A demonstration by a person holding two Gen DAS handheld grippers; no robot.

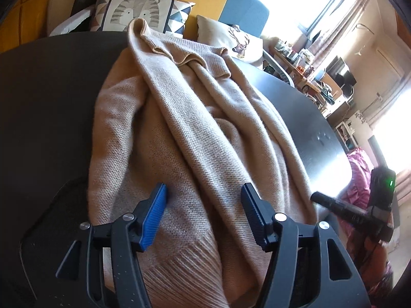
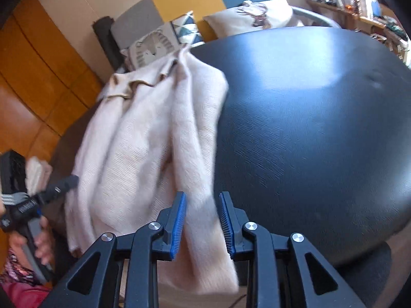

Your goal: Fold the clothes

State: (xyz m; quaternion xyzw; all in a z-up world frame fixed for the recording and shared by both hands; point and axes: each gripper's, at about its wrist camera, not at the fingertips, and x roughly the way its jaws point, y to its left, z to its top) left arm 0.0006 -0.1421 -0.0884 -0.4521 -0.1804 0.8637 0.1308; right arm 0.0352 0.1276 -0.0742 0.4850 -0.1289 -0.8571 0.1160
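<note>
Beige knit sweater [image 1: 185,138] lies bunched in long ridges on a dark table [image 1: 51,82], collar toward the sofa cushions. Left gripper [image 1: 203,213] hovers over its near end, jaws wide apart, empty; right gripper [image 2: 201,227] w/ jaws apart straddles a fabric fold, not clamped. Best handled by pinching one layer & pulling wrinkles flat.

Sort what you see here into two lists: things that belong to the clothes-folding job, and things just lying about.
Belongs to the job:
beige sweater
left gripper
right gripper
black table

Just lying about:
tiger cushion
deer cushion
cluttered shelf
</note>
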